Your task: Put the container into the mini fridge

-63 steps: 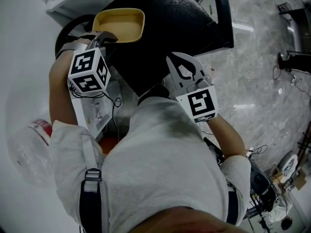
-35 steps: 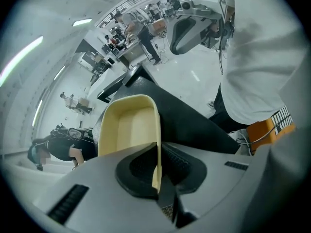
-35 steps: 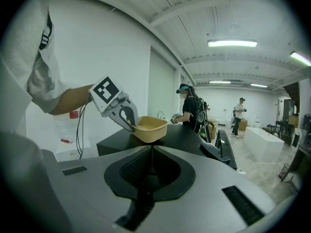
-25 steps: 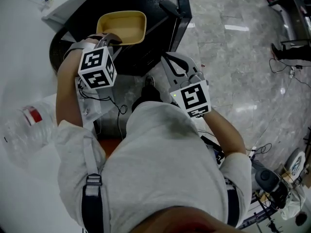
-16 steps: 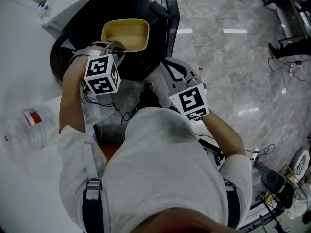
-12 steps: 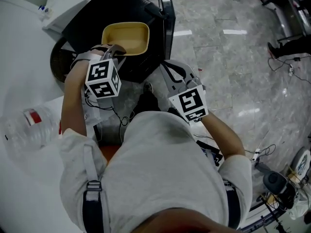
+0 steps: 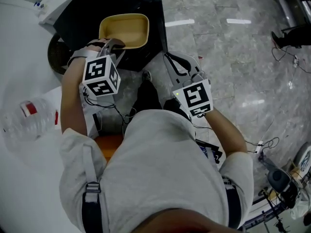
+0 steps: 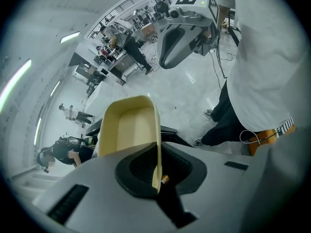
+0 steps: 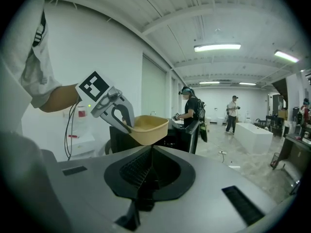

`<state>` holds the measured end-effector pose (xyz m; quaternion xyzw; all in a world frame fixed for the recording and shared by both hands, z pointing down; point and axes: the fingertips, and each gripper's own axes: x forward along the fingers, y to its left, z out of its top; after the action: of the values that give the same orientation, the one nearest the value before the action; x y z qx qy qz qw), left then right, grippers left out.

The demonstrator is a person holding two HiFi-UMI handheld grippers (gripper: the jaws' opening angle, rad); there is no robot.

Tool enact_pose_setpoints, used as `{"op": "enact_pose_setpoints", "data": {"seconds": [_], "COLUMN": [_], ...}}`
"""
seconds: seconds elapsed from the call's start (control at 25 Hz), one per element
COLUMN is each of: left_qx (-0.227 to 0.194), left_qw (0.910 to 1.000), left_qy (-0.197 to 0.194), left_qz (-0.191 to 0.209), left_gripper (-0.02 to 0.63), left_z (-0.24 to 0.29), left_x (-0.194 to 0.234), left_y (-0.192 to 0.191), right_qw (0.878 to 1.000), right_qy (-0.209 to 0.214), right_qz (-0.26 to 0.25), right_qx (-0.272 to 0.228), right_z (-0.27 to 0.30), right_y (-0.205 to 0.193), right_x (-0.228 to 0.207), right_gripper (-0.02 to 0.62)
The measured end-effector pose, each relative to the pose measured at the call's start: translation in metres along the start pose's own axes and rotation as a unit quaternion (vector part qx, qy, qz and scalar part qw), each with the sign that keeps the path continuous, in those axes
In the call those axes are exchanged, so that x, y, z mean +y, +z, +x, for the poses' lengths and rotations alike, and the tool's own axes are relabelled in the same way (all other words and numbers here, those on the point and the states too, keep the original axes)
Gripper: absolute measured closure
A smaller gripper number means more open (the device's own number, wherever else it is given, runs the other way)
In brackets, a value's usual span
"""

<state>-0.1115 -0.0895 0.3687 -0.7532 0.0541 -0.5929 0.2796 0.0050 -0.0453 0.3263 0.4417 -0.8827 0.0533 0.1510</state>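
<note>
Right now the carry-in step looks to be under way: the shallow yellow plastic container hangs in the air, pinched by the left gripper, whose jaws are clamped on one thin side wall at the container's near-left corner. In the left gripper view that wall runs edge-on between the pads, and the open tub stretches away beyond the left gripper. From the head view, the container sits over the near edge of the black box-shaped mini fridge at far left, just left of a thin black fridge door that appears to stand swung out over the grey marble floor.

The right gripper hovers to the right, near the door but apart from both it and the container. In its own view the right gripper has its jaws pressed together with nothing between them. That view also shows the container at about the height of the fridge's top, so it is not yet inside.

Next, I judge, the left hand must lower the container to the level of the opening and push it in level, then release the wall. The one-sided pinch could let the container tip, and the door may need steadying with the free right gripper.
</note>
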Motion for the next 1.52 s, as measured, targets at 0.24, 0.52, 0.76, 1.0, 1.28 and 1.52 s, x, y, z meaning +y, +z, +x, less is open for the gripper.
{"op": "enact_pose_setpoints", "data": {"seconds": [0.24,0.52,0.76,1.0,1.28,1.52], "left_qx": [-0.024,-0.009,0.000,0.003,0.008,0.006], "left_qw": [0.9989,0.9953,0.9883,0.9802,0.9763,0.9636], "left_qy": [0.037,0.074,0.093,0.097,0.091,0.077], "left_qz": [-0.018,-0.061,-0.121,-0.173,-0.196,-0.256], "left_gripper": [0.578,0.578,0.578,0.578,0.578,0.578], "left_z": [0.015,0.052,0.080,0.111,0.142,0.176], "left_x": [-0.011,-0.022,-0.022,-0.031,-0.045,-0.053], "left_y": [0.032,0.041,0.046,0.047,0.040,0.031], "right_qw": [0.999,1.000,1.000,0.996,0.998,0.999], "right_qy": [-0.024,-0.013,-0.029,-0.037,-0.036,-0.048], "right_qz": [-0.033,0.013,0.008,-0.080,-0.059,-0.008], "right_qx": [-0.007,0.001,-0.002,-0.008,-0.004,-0.010], "right_z": [-0.011,-0.005,0.005,0.022,0.051,0.071], "right_y": [-0.024,-0.070,-0.092,-0.100,-0.132,-0.150], "right_x": [-0.007,-0.014,-0.028,-0.033,-0.028,-0.037], "right_gripper": [0.555,0.555,0.555,0.555,0.555,0.555]}}
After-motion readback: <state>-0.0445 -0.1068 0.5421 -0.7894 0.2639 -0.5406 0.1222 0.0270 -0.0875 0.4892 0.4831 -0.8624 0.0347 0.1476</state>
